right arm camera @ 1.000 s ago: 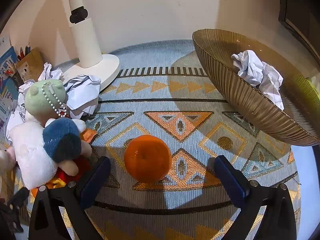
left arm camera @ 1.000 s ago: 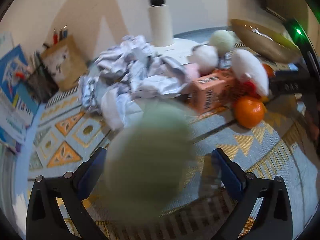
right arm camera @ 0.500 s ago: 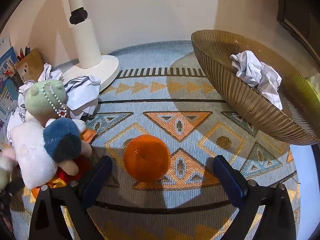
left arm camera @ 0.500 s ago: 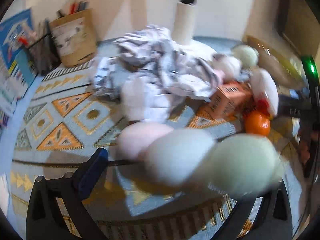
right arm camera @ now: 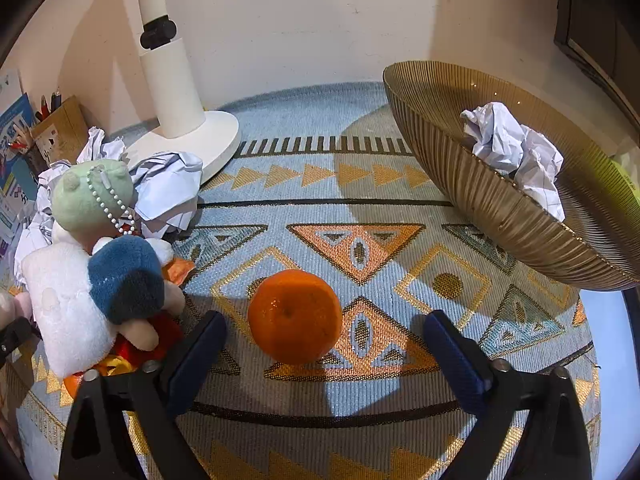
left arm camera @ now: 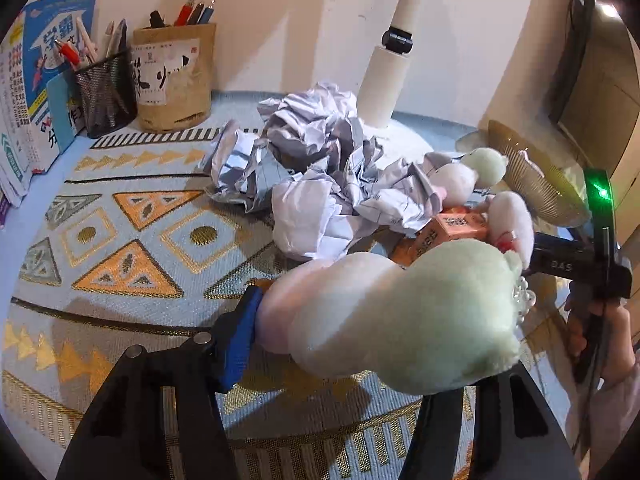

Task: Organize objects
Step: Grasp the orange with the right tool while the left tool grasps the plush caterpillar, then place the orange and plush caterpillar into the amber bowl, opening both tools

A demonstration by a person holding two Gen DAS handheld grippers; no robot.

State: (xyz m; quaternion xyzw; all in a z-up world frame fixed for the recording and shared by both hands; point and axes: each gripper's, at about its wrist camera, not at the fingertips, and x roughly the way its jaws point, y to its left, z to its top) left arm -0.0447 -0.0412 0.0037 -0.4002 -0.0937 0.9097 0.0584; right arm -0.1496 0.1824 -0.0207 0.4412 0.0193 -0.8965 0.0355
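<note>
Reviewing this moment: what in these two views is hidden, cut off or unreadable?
- Left wrist view: the left gripper's right finger, behind the green-and-pink plush.
- Left wrist view: the orange box print, too small to read.
- Right wrist view: the green item in the bowl, cut by the edge.
- Right wrist view: red and orange things under the white plush.

Black gripper body, at 3 o'clock in the left wrist view: pale embossed characters that read roughly "DAS"; the first one is unclear.
Blue booklet, at 10 o'clock: large yellow Chinese characters, seemingly "学霸".
Brown pen holder, at 11 o'clock: white label with bold black brush characters, not legible.
Orange carton, at 2 o'clock: dark print on its faces, too small to read.
Right wrist view: no readable text.
</note>
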